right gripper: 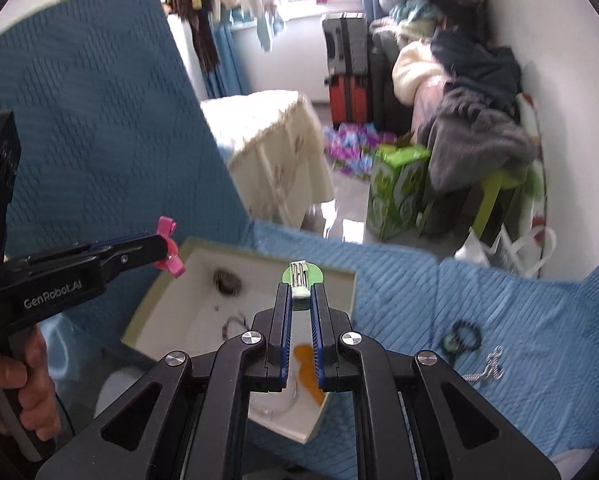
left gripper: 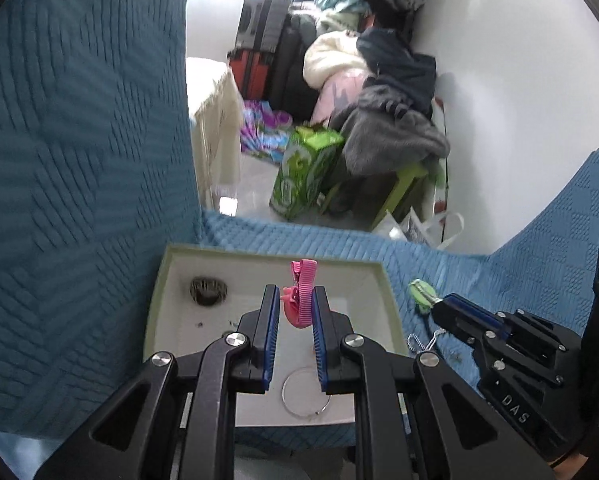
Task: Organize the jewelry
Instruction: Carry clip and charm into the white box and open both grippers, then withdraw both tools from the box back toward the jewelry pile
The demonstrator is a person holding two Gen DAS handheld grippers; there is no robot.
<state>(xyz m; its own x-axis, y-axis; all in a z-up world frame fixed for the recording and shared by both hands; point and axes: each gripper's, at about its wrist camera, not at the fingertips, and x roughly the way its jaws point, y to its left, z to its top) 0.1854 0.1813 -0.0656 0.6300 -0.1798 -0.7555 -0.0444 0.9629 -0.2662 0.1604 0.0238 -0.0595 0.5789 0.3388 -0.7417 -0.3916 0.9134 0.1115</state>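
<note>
Two hair clips are in hand above the shallow white box (right gripper: 339, 280) on the blue bedspread (left gripper: 439, 264). The left claw (left gripper: 295, 312) is nearly closed on a pink ribbon clip (left gripper: 299, 300), whose long axis stands roughly upright between the pads, bow end up and away from the camera. The right claw (right gripper: 300, 300) is pinched almost fully on a green clip (right gripper: 300, 278), held by its tail, its long axis running straight out along the fingers. Both look light and small; the ribbon is soft and probably gives under pressure, so the stiff clip body is the better hold. The green one looks like hard plastic and metal, likely slippery, best gripped across its flat faces.
</note>
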